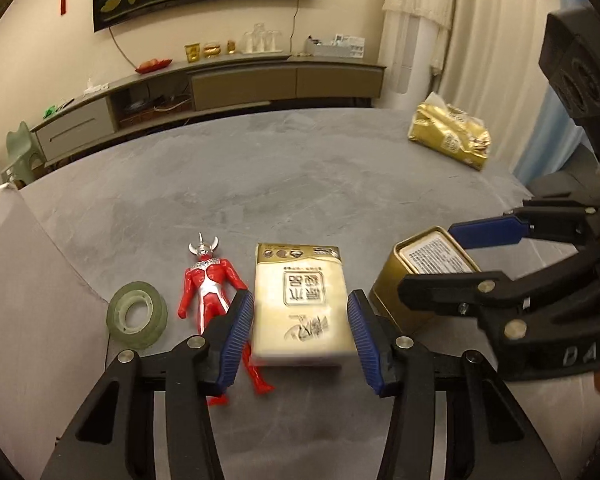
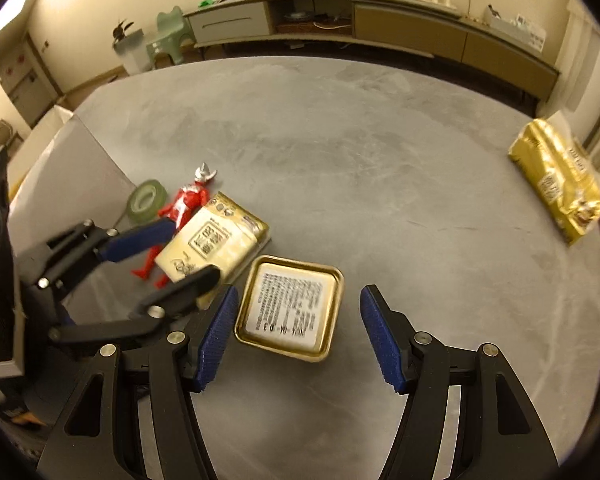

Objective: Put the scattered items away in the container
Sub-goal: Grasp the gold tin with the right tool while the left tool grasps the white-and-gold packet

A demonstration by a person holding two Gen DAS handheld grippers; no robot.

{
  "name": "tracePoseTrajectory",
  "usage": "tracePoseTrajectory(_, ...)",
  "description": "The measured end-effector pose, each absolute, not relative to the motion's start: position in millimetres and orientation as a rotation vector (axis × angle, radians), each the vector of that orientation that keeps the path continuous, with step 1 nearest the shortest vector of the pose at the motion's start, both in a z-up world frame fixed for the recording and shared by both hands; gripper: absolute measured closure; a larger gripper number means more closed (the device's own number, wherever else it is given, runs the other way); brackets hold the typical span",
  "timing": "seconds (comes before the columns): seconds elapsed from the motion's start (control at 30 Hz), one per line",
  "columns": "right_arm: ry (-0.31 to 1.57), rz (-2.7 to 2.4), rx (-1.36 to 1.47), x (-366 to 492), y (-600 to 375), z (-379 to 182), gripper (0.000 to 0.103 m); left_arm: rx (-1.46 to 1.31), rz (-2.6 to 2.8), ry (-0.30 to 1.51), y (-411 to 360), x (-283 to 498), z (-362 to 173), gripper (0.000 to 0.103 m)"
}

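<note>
Left gripper point(image 1: 300, 320) is hovering with its blue pads spread on either side of the cream tissue pack point(image 1: 300, 304), not gripping it, near the grey table's point(image 1: 300, 180) front edge; the red figure point(image 1: 210, 288) and tape roll point(image 1: 138, 314) are lying beside it toward the left edge. Right gripper point(image 2: 298, 334) is standing wide apart around the gold tin point(image 2: 290, 312), with the gold bag point(image 2: 556, 192) sitting at the table's right edge.

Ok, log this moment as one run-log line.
left tool: open, straddling tissue pack | right tool: open, over gold tin | toy figure, tape roll, gold bag: on table
</note>
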State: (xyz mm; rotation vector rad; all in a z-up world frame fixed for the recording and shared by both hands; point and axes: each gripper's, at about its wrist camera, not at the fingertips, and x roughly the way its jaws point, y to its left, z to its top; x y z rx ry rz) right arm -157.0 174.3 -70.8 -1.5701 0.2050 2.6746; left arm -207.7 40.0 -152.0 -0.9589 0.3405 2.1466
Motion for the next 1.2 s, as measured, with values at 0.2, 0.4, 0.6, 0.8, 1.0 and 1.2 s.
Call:
tracePoseTrajectory(0.2, 0.227, 2.647, -1.552, -150.2, 187.5, -72.3, 0.036, -0.963, 2.129, 0.407, 59.8, -205.4, -158.4, 0.036)
tracePoseTrajectory(0.4, 0.24, 2.627, -1.584, -154.7, 190.9, -86.2, 0.036, -1.082, 2.157, 0.358, 64.1, -221.0, -175.7, 0.036)
tracePoseTrajectory(0.6, 0.241, 2.654, -1.543, -154.0, 191.7, -77.9, 0.051, -1.131, 2.126, 0.324, 57.1, -226.1, -175.6, 0.05)
tracePoseTrajectory(0.8, 0.238, 2.667, -1.556, -151.4, 191.0, -78.1, 0.052, -1.116, 2.157, 0.303, 46.9, -215.2, -159.5, 0.051)
tracePoseTrajectory(1.0, 0.341, 2.716, -1.496, -140.8, 195.4, -61.0, 0.052, -1.065, 2.184, 0.293, 26.1, -194.6, -130.7, 0.051)
tracePoseTrajectory(1.2, 0.395, 2.766, -1.45, -130.1, 187.4, -45.6, 0.052, -1.042, 2.193, 0.273, 5.2, -175.5, -105.6, 0.051)
